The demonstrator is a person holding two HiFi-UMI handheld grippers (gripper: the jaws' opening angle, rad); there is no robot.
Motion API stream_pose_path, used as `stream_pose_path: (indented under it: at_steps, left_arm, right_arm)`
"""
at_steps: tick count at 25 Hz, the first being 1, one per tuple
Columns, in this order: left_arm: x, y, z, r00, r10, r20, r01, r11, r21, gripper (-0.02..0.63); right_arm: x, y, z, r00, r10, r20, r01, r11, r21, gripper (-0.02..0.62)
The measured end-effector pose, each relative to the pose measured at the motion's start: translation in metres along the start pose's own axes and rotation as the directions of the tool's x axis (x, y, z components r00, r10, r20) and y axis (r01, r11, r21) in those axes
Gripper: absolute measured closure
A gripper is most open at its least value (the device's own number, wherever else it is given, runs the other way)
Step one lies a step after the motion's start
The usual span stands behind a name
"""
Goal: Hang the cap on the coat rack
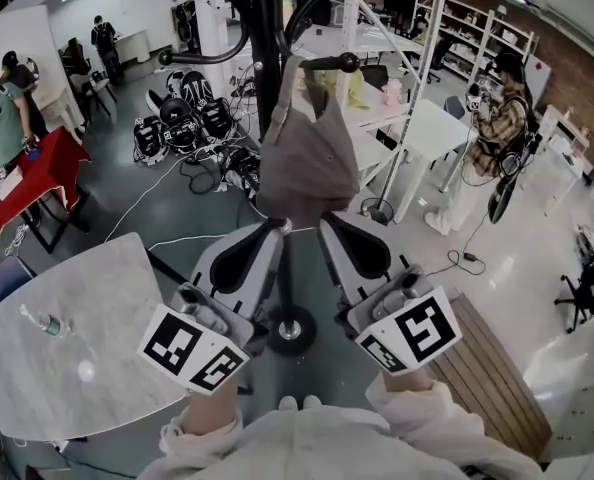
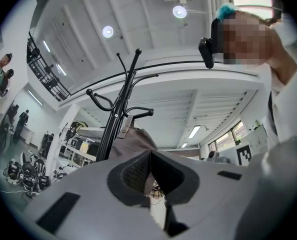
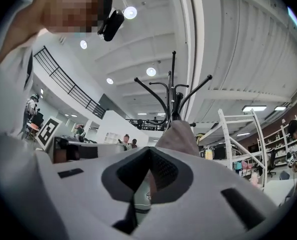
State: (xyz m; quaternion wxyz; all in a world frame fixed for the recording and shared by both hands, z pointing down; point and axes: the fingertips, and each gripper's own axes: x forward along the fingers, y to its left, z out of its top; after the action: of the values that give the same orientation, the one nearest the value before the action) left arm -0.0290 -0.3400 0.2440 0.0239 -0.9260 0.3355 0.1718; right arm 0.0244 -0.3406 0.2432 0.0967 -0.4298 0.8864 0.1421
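Two tongs are held up under the cap [image 1: 310,163], which hangs just above and ahead of them from a hook [image 1: 329,64] of the coat rack [image 1: 267,48]. The left tongs [image 1: 275,230] are pressed together on a thin strip of the cap's lower edge, seen between the pads in the left gripper view. The right tongs [image 1: 325,226] are closed on the same edge just beside them, with a brownish strip seen between their pads too.

The cap is judged to be light, soft and limp. It sags into folds, would not be harmed by a firm pinch, and may swing if let go unevenly. Its hem or back strap is thought the best place to be held, since thin cloth could slip from a shallow grip.

How the strap sits on the hook is hard to make out: it seems looped over the arm behind the ball end, but this cannot be confirmed. The brim cannot be told, and the pinched edge is hidden by the jaws in the head view.
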Motion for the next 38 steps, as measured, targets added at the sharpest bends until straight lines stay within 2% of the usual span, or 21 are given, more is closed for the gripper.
stream_pose_path:
  at_steps: [12, 26, 38]
  left_arm:
    - [-0.005, -0.008, -0.037, 0.996, 0.028, -0.088, -0.033, 0.998, -0.061, 0.592]
    - [-0.002, -0.002, -0.042, 0.989, 0.078, -0.122, -0.084, 0.995, -0.046, 0.592]
    - [0.003, -0.005, -0.050, 0.989, 0.050, -0.138, -0.058, 0.997, -0.053, 0.592]
  right_arm:
    - [-0.019, 0.006, -0.028, 0.994, -0.010, -0.107, 0.012, 1.000, 0.013, 0.594]
    - [-0.017, 0.007, -0.038, 0.991, 0.014, -0.134, -0.011, 1.000, 0.026, 0.594]
    - [-0.017, 0.005, -0.047, 0.987, 0.014, -0.163, -0.011, 1.000, 0.019, 0.594]
